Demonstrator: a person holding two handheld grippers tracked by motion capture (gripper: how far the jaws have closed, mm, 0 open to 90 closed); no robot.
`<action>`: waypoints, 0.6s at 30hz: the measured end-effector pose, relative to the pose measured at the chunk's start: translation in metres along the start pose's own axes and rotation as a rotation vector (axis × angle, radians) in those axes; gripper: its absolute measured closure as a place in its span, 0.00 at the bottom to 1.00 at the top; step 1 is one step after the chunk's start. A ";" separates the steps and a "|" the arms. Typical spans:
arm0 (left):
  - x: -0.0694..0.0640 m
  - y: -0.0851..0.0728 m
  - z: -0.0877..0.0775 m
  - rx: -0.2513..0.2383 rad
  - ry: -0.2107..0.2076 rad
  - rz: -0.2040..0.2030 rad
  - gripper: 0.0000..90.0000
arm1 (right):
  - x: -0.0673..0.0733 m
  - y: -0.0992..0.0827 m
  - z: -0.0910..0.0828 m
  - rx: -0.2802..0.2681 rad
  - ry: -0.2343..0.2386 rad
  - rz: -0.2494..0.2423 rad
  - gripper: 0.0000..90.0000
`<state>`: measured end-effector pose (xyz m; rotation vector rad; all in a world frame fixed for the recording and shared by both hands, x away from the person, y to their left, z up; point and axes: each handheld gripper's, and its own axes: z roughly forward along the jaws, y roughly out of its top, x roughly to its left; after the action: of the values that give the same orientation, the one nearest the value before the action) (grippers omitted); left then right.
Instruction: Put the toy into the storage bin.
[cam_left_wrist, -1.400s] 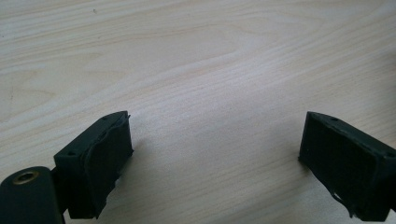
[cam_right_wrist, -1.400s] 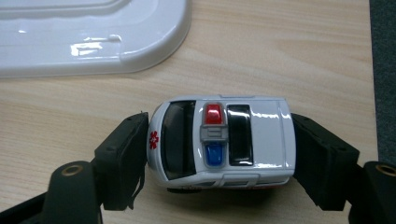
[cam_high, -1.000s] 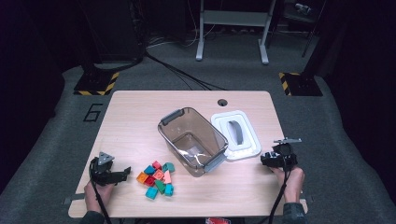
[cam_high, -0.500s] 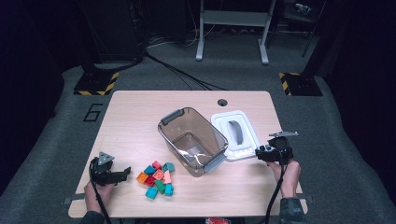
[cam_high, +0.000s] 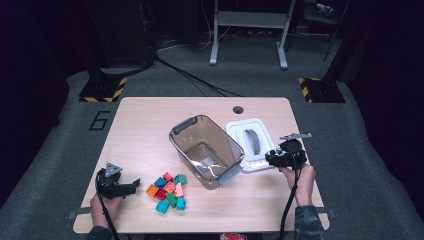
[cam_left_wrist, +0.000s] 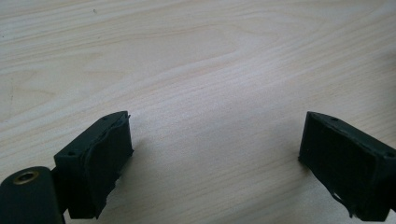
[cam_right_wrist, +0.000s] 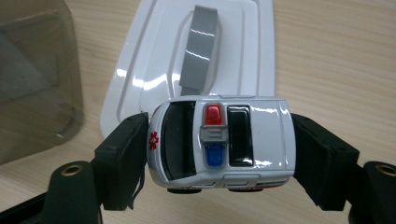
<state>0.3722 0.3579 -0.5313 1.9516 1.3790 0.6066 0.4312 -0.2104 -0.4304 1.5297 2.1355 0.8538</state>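
High view: right claw (cam_high: 280, 156) just beside white plastic lid with grey handle (cam_high: 250, 144); "6" marked on floor. Left claw view: left claw (cam_left_wrist: 215, 163) spread wide over bare wooden desk (cam_left_wrist: 196, 70). Right claw view: clamped on white toy ambulance with red cross (cam_right_wrist: 222, 142), lid just beyond.

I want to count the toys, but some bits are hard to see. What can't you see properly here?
- Toy car: right gripper view, the right tongs cover both ends; the frame edge cuts off below.
- Coloured blocks: high view, too small and heaped to count.
- Clear bin: high view, glare blurs its floor.
- White lid: right gripper view, the car hides its near edge.
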 end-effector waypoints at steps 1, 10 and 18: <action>0.000 0.000 0.000 0.000 0.000 0.000 0.10 | 0.002 0.002 -0.001 0.004 0.006 0.000 0.28; 0.000 0.000 0.000 0.000 0.000 0.000 0.10 | 0.014 0.018 0.000 -0.013 0.034 -0.040 0.28; 0.000 0.000 0.000 0.000 0.000 0.000 0.10 | 0.026 0.034 -0.001 -0.022 0.055 -0.068 0.28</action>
<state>0.3722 0.3579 -0.5313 1.9513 1.3790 0.6063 0.4460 -0.1788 -0.4065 1.4307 2.1958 0.9021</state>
